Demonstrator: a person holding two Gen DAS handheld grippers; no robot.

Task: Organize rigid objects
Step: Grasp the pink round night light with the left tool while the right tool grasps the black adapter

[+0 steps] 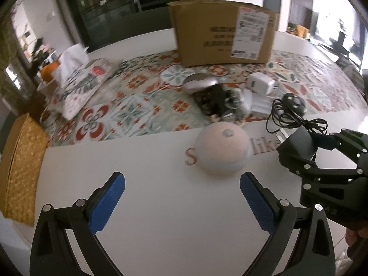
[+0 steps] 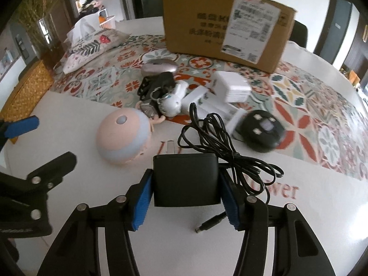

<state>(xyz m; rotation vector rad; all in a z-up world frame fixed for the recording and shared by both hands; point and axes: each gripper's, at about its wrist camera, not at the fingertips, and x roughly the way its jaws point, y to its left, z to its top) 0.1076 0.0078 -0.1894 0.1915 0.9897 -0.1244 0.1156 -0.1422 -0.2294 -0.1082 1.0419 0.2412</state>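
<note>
My right gripper [image 2: 185,197] is shut on a black power adapter [image 2: 185,179], whose tangled black cable [image 2: 227,147] trails to the right; it also shows in the left wrist view [image 1: 296,142]. My left gripper [image 1: 181,200] is open and empty, just short of a pink and grey dome-shaped gadget [image 1: 222,151] on the white table; the dome also shows in the right wrist view [image 2: 124,138]. Behind lie a silver mouse [image 2: 158,67], white chargers [image 2: 232,87], a black round device [image 2: 262,128] and keychains [image 2: 165,101].
A cardboard box [image 2: 225,30] stands at the back on a patterned cloth [image 2: 310,115]. A floral tissue pouch [image 1: 78,85] lies at the left. A woven basket [image 1: 18,168] sits at the table's left edge.
</note>
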